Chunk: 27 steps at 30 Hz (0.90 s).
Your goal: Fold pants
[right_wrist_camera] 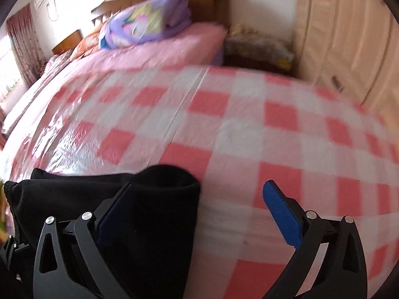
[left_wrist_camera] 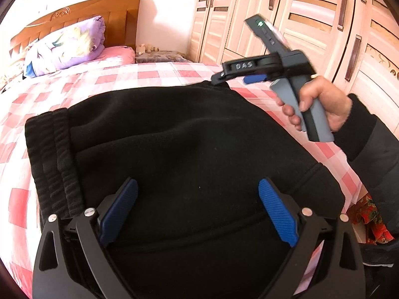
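Note:
Black fleece pants (left_wrist_camera: 174, 137) lie folded on the pink-and-white checked bed cover (left_wrist_camera: 149, 74), their ribbed waistband (left_wrist_camera: 49, 154) to the left. My left gripper (left_wrist_camera: 198, 199) is open just above the near part of the pants, holding nothing. My right gripper (left_wrist_camera: 232, 78) shows in the left wrist view at the pants' far right corner, held in a hand. In the right wrist view the right gripper (right_wrist_camera: 199, 204) is open; the pants' corner (right_wrist_camera: 162, 194) lies by its left finger and the checked cover (right_wrist_camera: 249, 137) between the fingers. That view is blurred.
A rolled purple quilt (left_wrist_camera: 67, 44) and pink pillow (left_wrist_camera: 117, 53) lie at the wooden headboard (left_wrist_camera: 117, 17). A cluttered nightstand (left_wrist_camera: 159, 56) stands beside the bed. Wooden wardrobe doors (left_wrist_camera: 311, 25) line the right side. The person's dark sleeve (left_wrist_camera: 369, 144) is at right.

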Tool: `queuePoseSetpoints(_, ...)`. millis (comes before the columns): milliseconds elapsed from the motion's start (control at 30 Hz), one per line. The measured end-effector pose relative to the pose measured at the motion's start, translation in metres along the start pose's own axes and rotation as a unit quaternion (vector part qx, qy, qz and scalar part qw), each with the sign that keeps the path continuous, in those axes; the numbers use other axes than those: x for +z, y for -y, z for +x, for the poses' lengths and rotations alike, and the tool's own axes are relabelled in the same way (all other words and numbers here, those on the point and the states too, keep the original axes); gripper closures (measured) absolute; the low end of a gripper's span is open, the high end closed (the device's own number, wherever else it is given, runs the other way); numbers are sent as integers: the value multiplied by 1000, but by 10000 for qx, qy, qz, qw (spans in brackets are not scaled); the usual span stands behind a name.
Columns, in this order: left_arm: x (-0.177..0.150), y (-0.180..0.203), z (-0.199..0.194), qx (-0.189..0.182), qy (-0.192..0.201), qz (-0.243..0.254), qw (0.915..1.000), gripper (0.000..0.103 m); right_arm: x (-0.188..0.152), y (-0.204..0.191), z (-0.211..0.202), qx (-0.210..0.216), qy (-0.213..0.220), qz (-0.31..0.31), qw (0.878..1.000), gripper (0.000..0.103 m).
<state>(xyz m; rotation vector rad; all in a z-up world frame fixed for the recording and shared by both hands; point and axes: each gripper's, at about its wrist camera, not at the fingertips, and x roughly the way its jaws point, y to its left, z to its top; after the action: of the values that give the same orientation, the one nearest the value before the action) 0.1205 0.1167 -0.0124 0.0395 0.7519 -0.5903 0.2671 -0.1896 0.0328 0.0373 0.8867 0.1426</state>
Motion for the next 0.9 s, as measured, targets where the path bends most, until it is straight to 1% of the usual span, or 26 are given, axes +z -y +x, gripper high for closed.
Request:
queuePoseSetpoints(67,-2,-1,-1,-6,31,11,10000,6,-2,2,-15,226,137,74,9996,5)
queuePoseSetpoints(100,-3,-1,-1,-6,39,13,10000,6,-4,1,-18,313,111,17,9994,5)
queuePoseSetpoints(133,-3,-1,-1,-6,51,17,10000,6,-6,-3,-11,373,-85,-143,9992,5)
queuePoseSetpoints(167,-3,0,-2,-6,54,18,10000,6,-8,-8,0,345,-330,-283,9985,5)
queuePoseSetpoints(200,-3,0,-2,-7,47,16,10000,6,-11,-14,15,137,-618,-417,9971,5)
queuePoseSetpoints(233,-3,0,-2,-10,23,3,10000,6,-15,-15,24,-126,-745,-482,9960,5)
queuePoseSetpoints(267,-2,0,-3,-15,-4,-8,10000,6,-20,-15,22,-102,-662,-402,9969,5)
queuePoseSetpoints(333,0,0,-5,-53,-56,-12,10000,6,-28,-19,5,131,-399,-283,9987,5)
queuePoseSetpoints(367,0,0,-7,-95,-74,-9,9999,6,-36,-25,-9,289,-191,-307,9989,5)
queuePoseSetpoints(400,0,0,-8,-128,-92,-7,9999,6,-46,-34,-20,455,-72,-408,9981,4)
queuePoseSetpoints(433,0,0,-11,-196,-112,-7,9997,6,-56,-43,-19,538,-151,-624,9965,4)
queuePoseSetpoints(467,0,-1,-13,-262,-119,-13,9996,6,-69,-54,-17,527,-347,-907,9939,5)
queuePoseSetpoints(500,0,-1,-15,-315,-131,-11,9994,6,-81,-59,-20,502,-347,-1049,9926,5)
queuePoseSetpoints(533,-1,-2,-16,-364,-162,14,9992,6,-86,-55,-28,597,-219,-900,9939,4)
queuePoseSetpoints(600,-1,-2,-20,-536,-278,100,9981,6,-88,-44,-34,942,-481,-670,9921,4)
queuePoseSetpoints(633,1,-3,-22,-640,-350,116,9973,6,-88,-39,-39,1093,-519,-621,9907,4)
queuePoseSetpoints(700,5,-5,-25,-759,-436,78,9961,6,-86,-30,-56,973,-206,-522,9937,4)
queuePoseSetpoints(733,8,-6,-27,-812,-466,14,9956,6,-86,-27,-61,1017,-121,-430,9938,4)
queuePoseSetpoints(767,14,-7,-29,-847,-470,-92,9953,5,-87,-26,-62,1149,-120,-365,9926,4)
queuePoseSetpoints(833,25,-7,-33,-666,-345,-162,9971,3,-96,-37,-54,1142,-306,-470,9919,4)
queuePoseSetpoints(867,33,-8,-35,-694,-295,-214,9969,3,-109,-53,-45,1202,-619,-776,9878,4)
queuePoseSetpoints(900,37,-9,-36,-810,-256,-273,9960,3,-118,-61,-49,1096,-461,-906,9888,4)
